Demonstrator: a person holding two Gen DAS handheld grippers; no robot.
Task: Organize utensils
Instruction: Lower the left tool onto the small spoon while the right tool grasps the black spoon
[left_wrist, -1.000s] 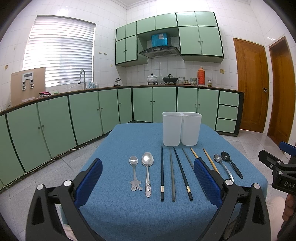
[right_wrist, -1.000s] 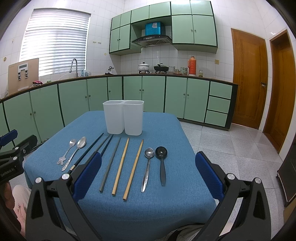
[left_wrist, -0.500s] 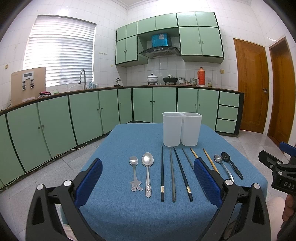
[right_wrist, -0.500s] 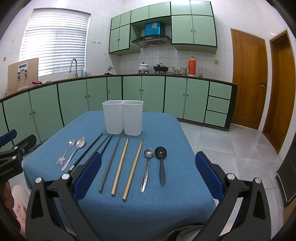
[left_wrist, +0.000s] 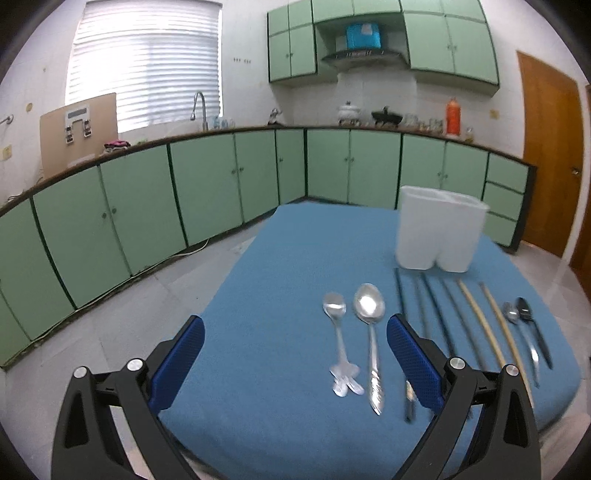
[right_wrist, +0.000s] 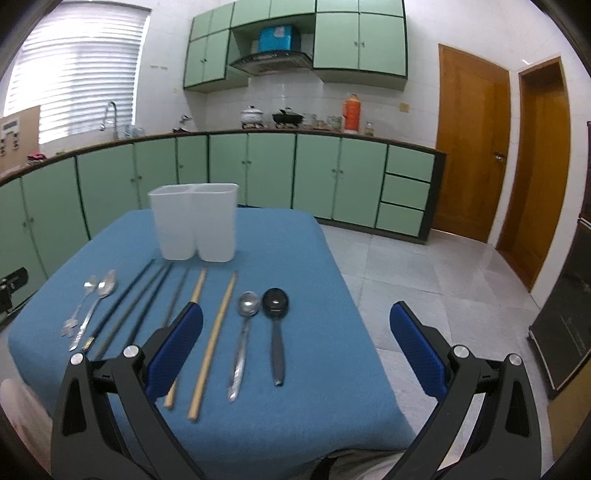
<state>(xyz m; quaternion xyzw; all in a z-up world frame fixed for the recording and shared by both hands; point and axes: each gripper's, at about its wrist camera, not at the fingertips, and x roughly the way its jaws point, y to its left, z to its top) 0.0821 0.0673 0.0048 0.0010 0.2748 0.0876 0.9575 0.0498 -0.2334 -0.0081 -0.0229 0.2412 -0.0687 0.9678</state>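
Observation:
A white two-compartment holder (left_wrist: 439, 230) (right_wrist: 194, 221) stands at the far side of the blue table (left_wrist: 280, 280) (right_wrist: 295, 258). In front of it lie a small silver spoon (left_wrist: 338, 339), a large silver spoon (left_wrist: 370, 332), dark chopsticks (right_wrist: 133, 306), two wooden chopsticks (right_wrist: 214, 339), a silver spoon (right_wrist: 243, 332) and a black spoon (right_wrist: 276, 325). My left gripper (left_wrist: 295, 363) is open above the table's left part, left of the spoons. My right gripper (right_wrist: 295, 349) is open above the silver and black spoons.
Green kitchen cabinets (right_wrist: 258, 170) run along the wall behind the table, with a sink tap (left_wrist: 199, 107) and pots on the counter. Wooden doors (right_wrist: 472, 140) are at the right. Tiled floor (right_wrist: 424, 280) surrounds the table.
Both grippers have moved forward over the table. The left view has swung left and the right view right. Both stay open. The utensils have not moved.

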